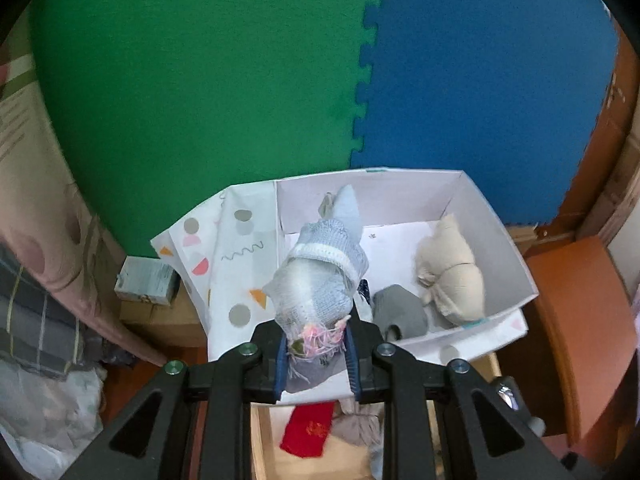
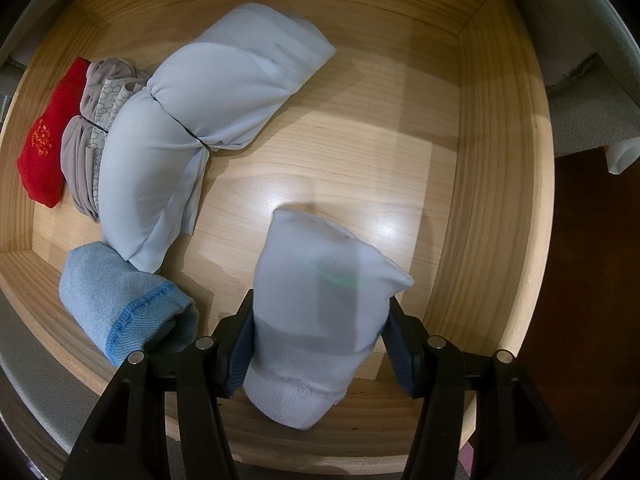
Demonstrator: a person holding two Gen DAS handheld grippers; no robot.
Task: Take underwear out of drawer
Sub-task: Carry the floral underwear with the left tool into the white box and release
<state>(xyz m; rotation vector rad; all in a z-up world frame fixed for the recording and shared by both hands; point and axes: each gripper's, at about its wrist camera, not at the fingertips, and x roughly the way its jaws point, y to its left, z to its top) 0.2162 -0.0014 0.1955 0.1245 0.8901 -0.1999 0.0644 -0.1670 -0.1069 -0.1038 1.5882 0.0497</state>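
right gripper (image 2: 320, 336) clamps soft, light white bundle (image 2: 320, 312) lower centre; left gripper (image 1: 316, 354) grips blue knit roll (image 1: 324, 276) by its frayed end.

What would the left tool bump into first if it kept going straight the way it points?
Probably the white box. The left tool holds a knitted blue-grey bundle that points into it, so the bundle would likely touch the box floor first, left of the beige roll. Depth is hard to judge.
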